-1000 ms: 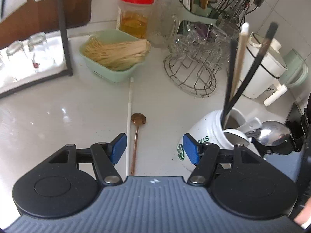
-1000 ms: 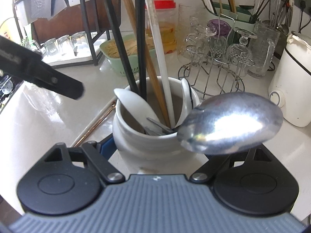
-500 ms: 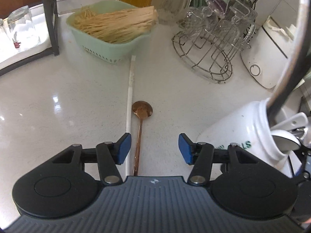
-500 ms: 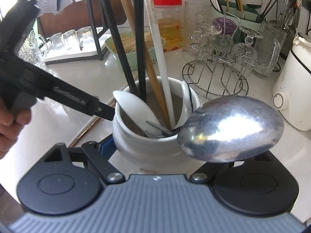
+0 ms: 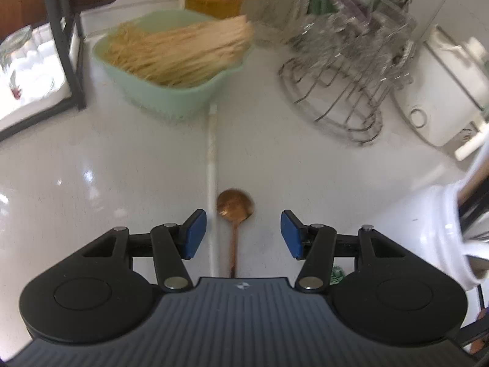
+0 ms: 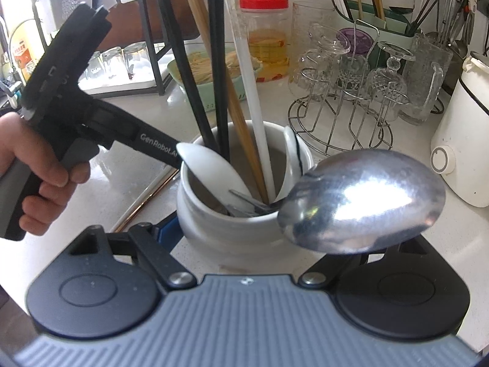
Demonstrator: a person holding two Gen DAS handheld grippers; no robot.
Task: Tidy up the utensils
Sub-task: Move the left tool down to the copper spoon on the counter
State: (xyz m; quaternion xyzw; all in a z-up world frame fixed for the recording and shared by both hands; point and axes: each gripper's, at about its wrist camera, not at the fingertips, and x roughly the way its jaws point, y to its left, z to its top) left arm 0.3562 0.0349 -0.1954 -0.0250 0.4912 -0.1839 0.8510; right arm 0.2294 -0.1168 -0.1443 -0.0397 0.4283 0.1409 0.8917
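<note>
A copper-coloured spoon (image 5: 234, 214) lies on the white surface (image 5: 107, 177), bowl facing up and pointing away, its thin handle running back under the left gripper (image 5: 243, 234). A white chopstick (image 5: 211, 165) lies just beside it on its left, reaching toward the green basket (image 5: 171, 98) full of pale thin sticks. The left fingers (image 5: 193, 234) stand apart, grasping nothing, with spoon and chopstick both in the gap between them. The white Starbucks mug (image 6: 238, 214) sits between the right gripper's fingers (image 6: 167, 229), which seem to grasp its body; it holds black, wooden and white chopsticks, two white ceramic spoons and a large steel spoon (image 6: 360, 202). Since a second ago the left gripper has dropped closer over the copper spoon and its fingers have narrowed slightly; the right gripper has not moved
</note>
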